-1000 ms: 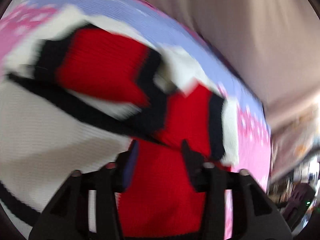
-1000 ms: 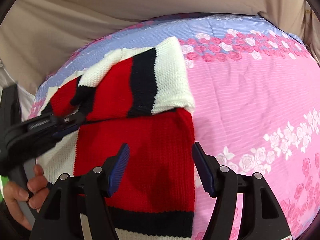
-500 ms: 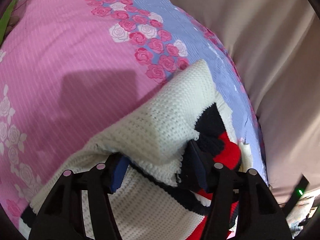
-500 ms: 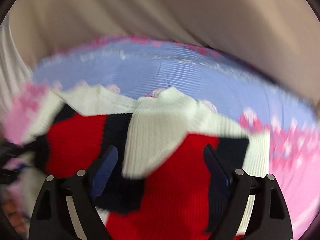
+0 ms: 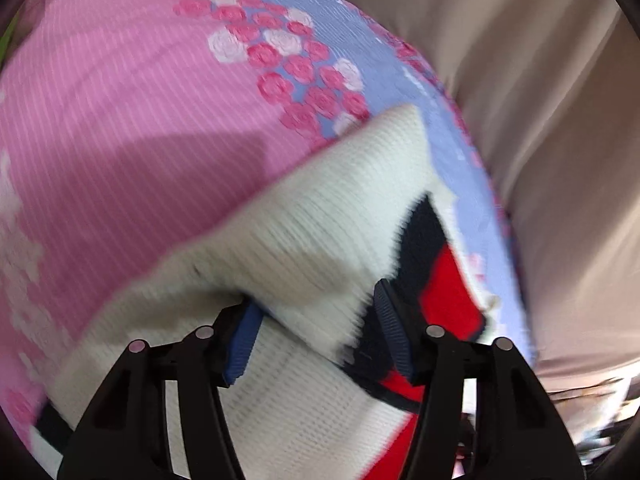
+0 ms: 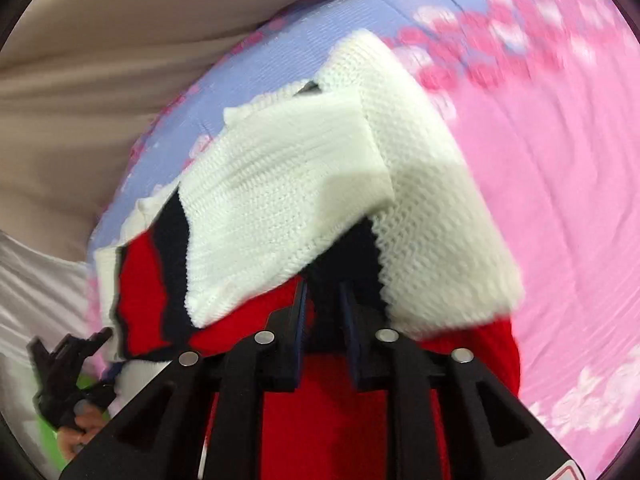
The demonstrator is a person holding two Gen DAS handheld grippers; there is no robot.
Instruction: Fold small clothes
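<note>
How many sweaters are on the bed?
1: a red, black and white sweater, folded over on the pink bedspread near its blue edge. Others may lie outside the views.

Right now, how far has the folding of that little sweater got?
Partly done. A white sleeve already lies folded across the sweater on the bedspread. In hand: the right gripper has just closed on dark knit under that fold, and the left gripper straddles the white edge, fingers apart. Left: the final folds; no tidy bundle yet.
</note>
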